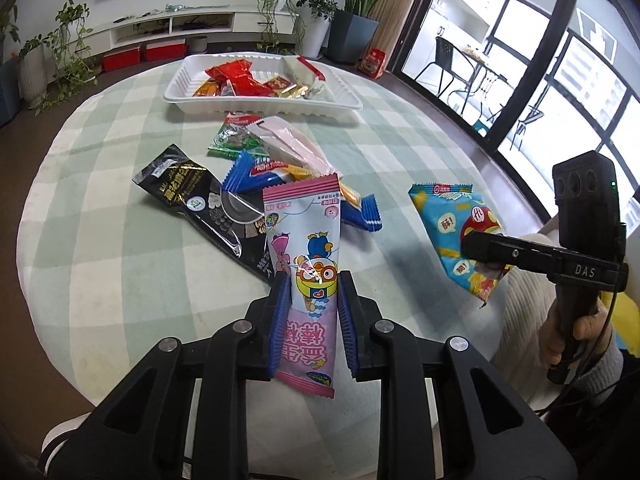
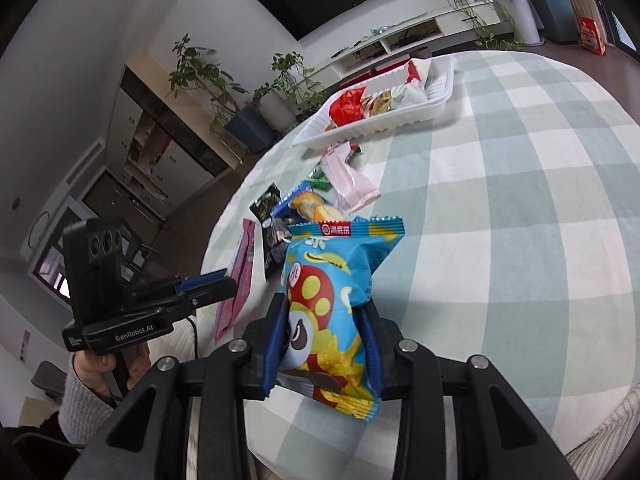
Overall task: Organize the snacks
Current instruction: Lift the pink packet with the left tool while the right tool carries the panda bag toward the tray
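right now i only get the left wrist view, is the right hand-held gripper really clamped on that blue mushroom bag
Observer: Yes. In the right wrist view the right hand-held gripper has both blue pads pressed on the blue mushroom bag.
Operator: is it held flat
Observer: No, it stands upright, its sealed top edge above the pads.
Operator: and my pink packet
Observer: The right wrist view shows the pink packet edge-on in the left hand-held gripper, off the checked tablecloth.

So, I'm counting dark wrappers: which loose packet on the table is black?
The black packet at the pile's left edge, beside the blue packet; all the others are brightly coloured.
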